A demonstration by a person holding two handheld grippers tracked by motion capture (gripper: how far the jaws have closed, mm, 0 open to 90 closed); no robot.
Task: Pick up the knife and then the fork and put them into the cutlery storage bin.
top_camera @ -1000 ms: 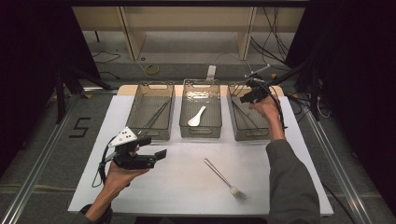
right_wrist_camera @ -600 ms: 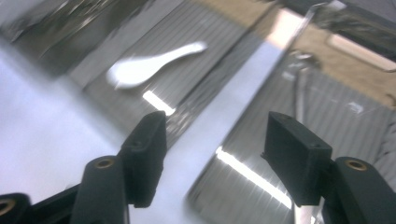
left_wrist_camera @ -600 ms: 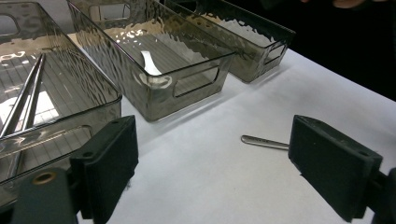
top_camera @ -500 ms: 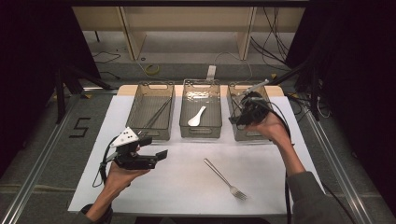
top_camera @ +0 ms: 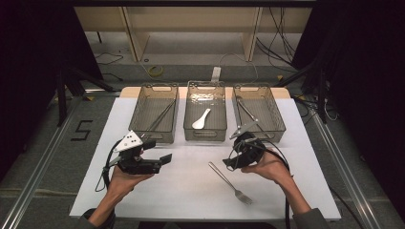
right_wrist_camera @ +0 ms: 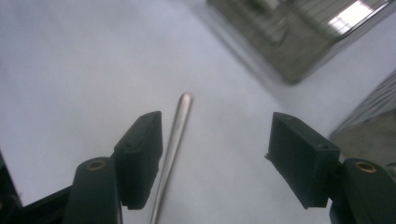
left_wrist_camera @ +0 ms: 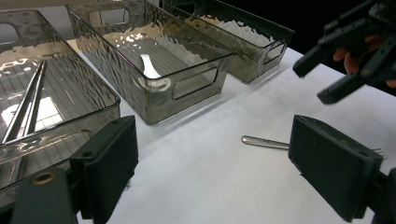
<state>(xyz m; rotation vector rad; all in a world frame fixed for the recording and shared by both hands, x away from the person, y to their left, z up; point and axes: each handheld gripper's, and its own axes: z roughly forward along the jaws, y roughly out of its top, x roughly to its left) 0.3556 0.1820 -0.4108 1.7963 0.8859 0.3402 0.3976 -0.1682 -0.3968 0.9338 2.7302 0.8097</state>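
Three clear bins stand in a row across the upper middle of the desk: left bin (top_camera: pixel 154 112), middle bin (top_camera: pixel 206 109), right bin (top_camera: pixel 258 109). One white spoon (top_camera: pixel 201 119) lies in the middle bin. One fork (top_camera: pixel 230 183) lies lower right of centre. Two claws, each with two jaws.

A: Where is there open room?

B: The bare white tabletop (top_camera: pixel 191 191) across the lower middle of the high view, between the two hands. Only a silver metal fork (top_camera: pixel 230 183) lies there, right of centre, slanting toward the lower right.

A: And what blocks the way?

B: Three smoky clear plastic bins (top_camera: pixel 206 112) side by side across the upper middle, walls upright, tops open. Narrow white strips run between them. The right gripper (top_camera: pixel 232 160), jaws apart, hangs just above the fork's handle end.
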